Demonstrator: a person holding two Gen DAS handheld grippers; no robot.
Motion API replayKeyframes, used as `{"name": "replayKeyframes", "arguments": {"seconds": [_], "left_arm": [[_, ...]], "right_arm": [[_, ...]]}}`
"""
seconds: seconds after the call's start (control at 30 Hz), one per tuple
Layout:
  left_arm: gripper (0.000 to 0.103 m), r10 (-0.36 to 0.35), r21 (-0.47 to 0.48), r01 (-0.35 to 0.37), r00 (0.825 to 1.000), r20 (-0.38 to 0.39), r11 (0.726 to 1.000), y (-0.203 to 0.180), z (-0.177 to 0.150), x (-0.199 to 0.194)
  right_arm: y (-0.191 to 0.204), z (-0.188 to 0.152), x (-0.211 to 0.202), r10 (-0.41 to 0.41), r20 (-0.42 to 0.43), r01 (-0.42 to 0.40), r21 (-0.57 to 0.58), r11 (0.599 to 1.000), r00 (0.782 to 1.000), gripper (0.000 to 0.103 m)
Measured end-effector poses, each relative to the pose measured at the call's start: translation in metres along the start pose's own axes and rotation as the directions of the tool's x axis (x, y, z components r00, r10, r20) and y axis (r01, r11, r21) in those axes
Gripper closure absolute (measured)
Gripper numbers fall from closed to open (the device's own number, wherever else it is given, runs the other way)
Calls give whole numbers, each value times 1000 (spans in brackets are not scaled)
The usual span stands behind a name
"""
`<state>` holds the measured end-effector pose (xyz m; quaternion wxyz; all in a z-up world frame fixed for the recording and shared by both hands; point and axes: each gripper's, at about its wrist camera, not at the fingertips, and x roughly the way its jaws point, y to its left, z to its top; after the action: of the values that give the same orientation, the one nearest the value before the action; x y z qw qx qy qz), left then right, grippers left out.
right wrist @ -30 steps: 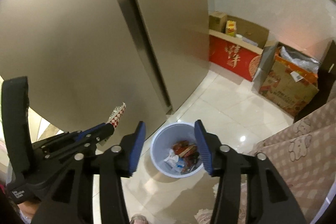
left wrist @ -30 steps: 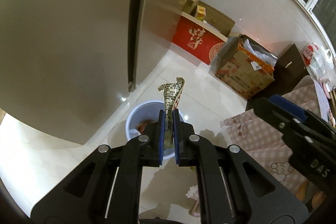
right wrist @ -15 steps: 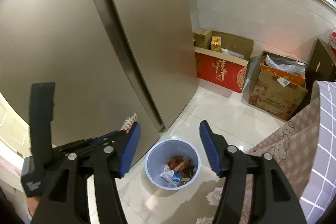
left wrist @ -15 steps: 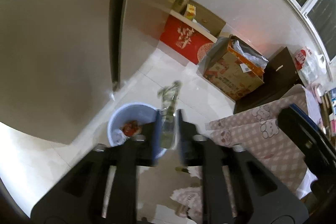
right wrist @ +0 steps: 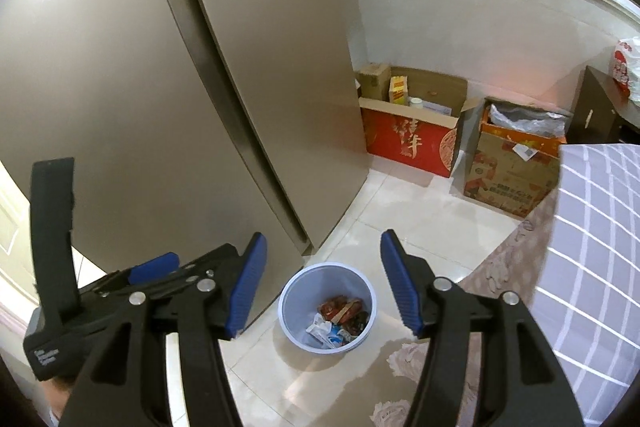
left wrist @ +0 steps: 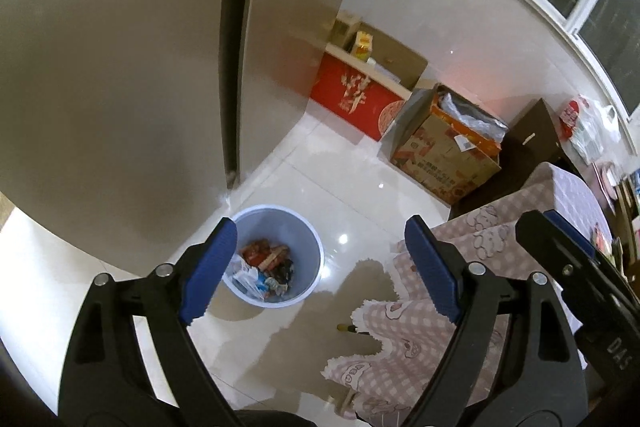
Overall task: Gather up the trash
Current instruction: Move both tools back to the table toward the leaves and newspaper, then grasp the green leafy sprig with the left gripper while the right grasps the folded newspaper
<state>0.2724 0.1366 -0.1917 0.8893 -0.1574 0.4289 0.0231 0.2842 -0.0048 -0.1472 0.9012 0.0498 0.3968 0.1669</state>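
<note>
A pale blue trash bin (left wrist: 310, 243) stands on the white tiled floor beside the fridge, with several wrappers (left wrist: 266, 265) inside. It also shows in the right wrist view (right wrist: 296, 297). My left gripper (left wrist: 320, 267) is open and empty, held above the bin, jaws wide apart. My right gripper (right wrist: 322, 281) is open and empty, also above the bin. The left gripper body (right wrist: 132, 279) shows at the left of the right wrist view. The checkered wrapper is not between the left jaws; I cannot pick it out in the bin.
A tall grey fridge (right wrist: 160, 87) stands at the left. A red cardboard box (right wrist: 408, 143) and a brown box (right wrist: 512, 179) sit against the far wall. A table with a pink checked cloth (left wrist: 460, 307) is at the right, and a dark cabinet (left wrist: 532, 135) behind it.
My left gripper held a checkered wrapper over the bin; its jaws have opened wide and the wrapper is gone from them. Both grippers have risen and tilted up.
</note>
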Motion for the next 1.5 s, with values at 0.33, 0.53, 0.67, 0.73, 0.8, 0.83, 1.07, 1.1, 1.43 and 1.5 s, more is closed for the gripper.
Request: {"name": "replayKeyframes", "arguments": {"seconds": [0.33, 0.53, 0.67, 0.73, 0.8, 0.83, 1.07, 1.1, 1.43, 1.5], "left_arm": [[18, -3, 156, -13, 995, 101, 988, -87, -22, -63], [18, -26, 303, -13, 992, 122, 953, -170, -47, -77], [18, -71, 392, 31, 993, 89, 919, -227, -65, -75], [18, -100, 431, 62, 993, 66, 900, -256, -74, -71], [18, -123, 458, 88, 991, 45, 884, -280, -82, -66], [18, -130, 470, 96, 991, 39, 877, -288, -85, -63], [18, -176, 602, 135, 984, 9, 787, -370, -119, -47], [18, -185, 618, 142, 983, 5, 773, -380, -123, -46], [18, -245, 750, 200, 968, -52, 631, -463, -157, -19], [21, -236, 747, 207, 969, -69, 632, -469, -158, -9]], "right_arm": [[-58, -10, -92, -51, 99, 45, 60, 997, 994, 40], [-134, -24, -153, -134, 144, 112, 149, 982, 980, 40], [-197, -43, -188, -213, 153, 174, 233, 957, 965, 39], [-234, -54, -203, -257, 143, 208, 288, 935, 956, 39], [-267, -65, -216, -302, 132, 245, 332, 911, 944, 39], [-283, -71, -222, -328, 123, 268, 348, 898, 937, 39], [-374, -99, -248, -445, 64, 367, 467, 805, 893, 37], [-385, -104, -249, -452, 55, 372, 486, 791, 890, 37], [-461, -121, -241, -405, 34, 301, 613, 730, 914, 36], [-466, -118, -236, -386, 43, 276, 625, 730, 922, 36]]}}
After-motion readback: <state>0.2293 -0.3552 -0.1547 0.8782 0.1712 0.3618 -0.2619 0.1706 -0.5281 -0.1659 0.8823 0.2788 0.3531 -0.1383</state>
